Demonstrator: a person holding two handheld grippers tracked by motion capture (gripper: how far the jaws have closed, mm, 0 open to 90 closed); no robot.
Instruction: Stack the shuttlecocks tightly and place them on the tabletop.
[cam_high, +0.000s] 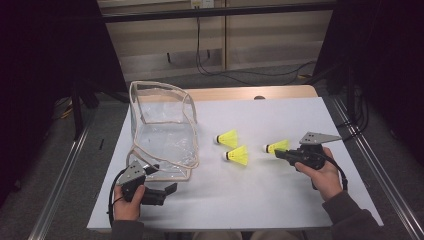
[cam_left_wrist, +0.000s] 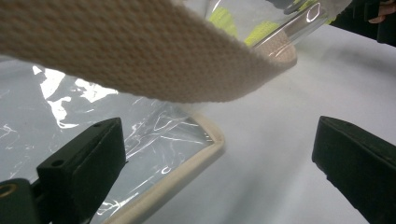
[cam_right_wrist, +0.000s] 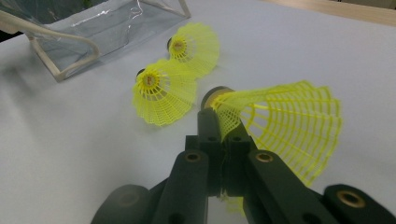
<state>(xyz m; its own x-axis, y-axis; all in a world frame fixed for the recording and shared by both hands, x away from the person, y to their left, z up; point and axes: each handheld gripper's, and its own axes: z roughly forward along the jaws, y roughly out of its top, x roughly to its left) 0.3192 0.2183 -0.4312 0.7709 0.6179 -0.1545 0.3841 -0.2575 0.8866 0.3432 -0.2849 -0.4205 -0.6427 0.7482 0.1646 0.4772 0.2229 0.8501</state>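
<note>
Yellow mesh-skirted shuttlecock (cam_right_wrist: 280, 121), pinched

between my right tool (cam_high: 281, 155) and the clear plastic bag with beige webbing trim (cam_high: 162, 131), two loose yellow mesh shuttlecocks (cam_high: 236, 155) block the straight path. the white counter (cam_high: 240, 200) nearer me lies open. the bag's trim hangs close above my left tool (cam_high: 170, 189).

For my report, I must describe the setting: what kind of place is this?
Probably a lab or recording room, not a home: a plain white table on a metal frame, dark curtains at both sides, and loose cables on the floor behind.
</note>
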